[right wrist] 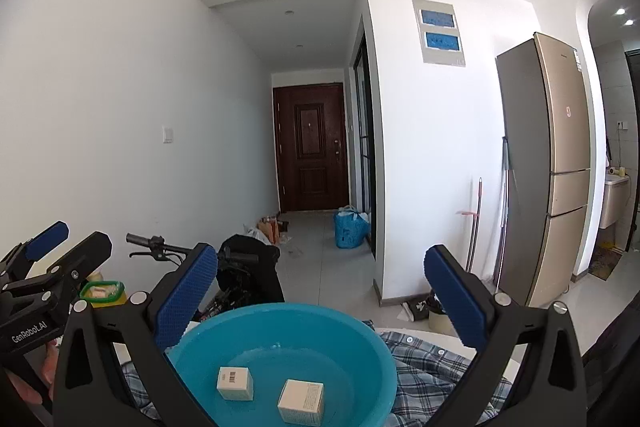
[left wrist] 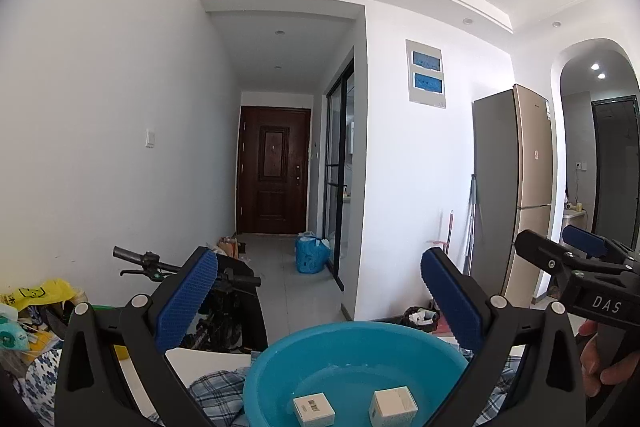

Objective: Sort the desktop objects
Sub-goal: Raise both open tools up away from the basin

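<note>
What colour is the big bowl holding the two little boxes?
Bright blue basin; it shows best in the right wrist view.

basin point(right wrist: 384, 359) blue | boxes point(right wrist: 235, 383) white | cloth point(right wrist: 432, 363) blue plaid

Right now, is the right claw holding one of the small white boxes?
No. The right claw is open and empty, and both white boxes lie inside the blue basin.

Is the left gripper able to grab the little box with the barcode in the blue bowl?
Probably yes: the left gripper is open above the bowl, and nothing covers the barcode box.
</note>
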`<state>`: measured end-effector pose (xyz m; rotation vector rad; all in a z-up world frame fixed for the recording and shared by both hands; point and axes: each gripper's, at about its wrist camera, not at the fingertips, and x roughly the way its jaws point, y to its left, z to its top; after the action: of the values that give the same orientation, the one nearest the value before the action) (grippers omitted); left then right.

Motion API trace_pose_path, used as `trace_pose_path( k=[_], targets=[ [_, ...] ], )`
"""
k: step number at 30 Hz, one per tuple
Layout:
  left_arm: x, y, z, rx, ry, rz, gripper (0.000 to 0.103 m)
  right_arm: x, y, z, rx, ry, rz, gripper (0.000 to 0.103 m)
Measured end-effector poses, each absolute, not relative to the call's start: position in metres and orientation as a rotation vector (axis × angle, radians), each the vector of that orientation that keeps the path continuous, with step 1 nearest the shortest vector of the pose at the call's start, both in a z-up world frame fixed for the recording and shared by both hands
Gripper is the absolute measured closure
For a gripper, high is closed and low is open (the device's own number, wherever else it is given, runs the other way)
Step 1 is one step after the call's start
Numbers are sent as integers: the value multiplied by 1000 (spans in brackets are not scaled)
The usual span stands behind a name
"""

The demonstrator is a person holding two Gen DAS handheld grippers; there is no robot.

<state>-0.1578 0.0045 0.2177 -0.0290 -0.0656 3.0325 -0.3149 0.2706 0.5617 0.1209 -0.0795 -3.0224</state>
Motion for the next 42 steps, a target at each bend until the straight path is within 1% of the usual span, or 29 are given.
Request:
trace_pose_path(
  k=[2, 5, 13, 17, 26, 30, 35, 42],
  targets=[
    [-145, 6, 222, -34, -36, 3057, 0, -303, 271, 568, 66, -85, -3022, 0],
    [-120, 8, 231, 43, 5, 3078, 0, -283, 271, 574, -16, -81, -3017, 0],
    [-55, -6, 245, 255, -47, 3078, 0, -224, 268, 590, -285, -37, -3100, 0],
    [-29, -16, 250, 326, -83, 3051, 0, -202, 265, 594, -370, -38, -3075, 0],
    [3, -26, 252, 417, -100, 3030, 0, -177, 257, 598, -468, -23, -3033, 0],
    [15, -24, 253, 456, -74, 3027, 0, -174, 259, 597, -486, -25, -3030, 0],
    [17, -17, 251, 456, -39, 3017, 0, -172, 261, 597, -490, -36, -3023, 0],
    [19, -16, 249, 463, -60, 3008, 0, -160, 262, 595, -493, -33, -3002, 0]
  ],
)
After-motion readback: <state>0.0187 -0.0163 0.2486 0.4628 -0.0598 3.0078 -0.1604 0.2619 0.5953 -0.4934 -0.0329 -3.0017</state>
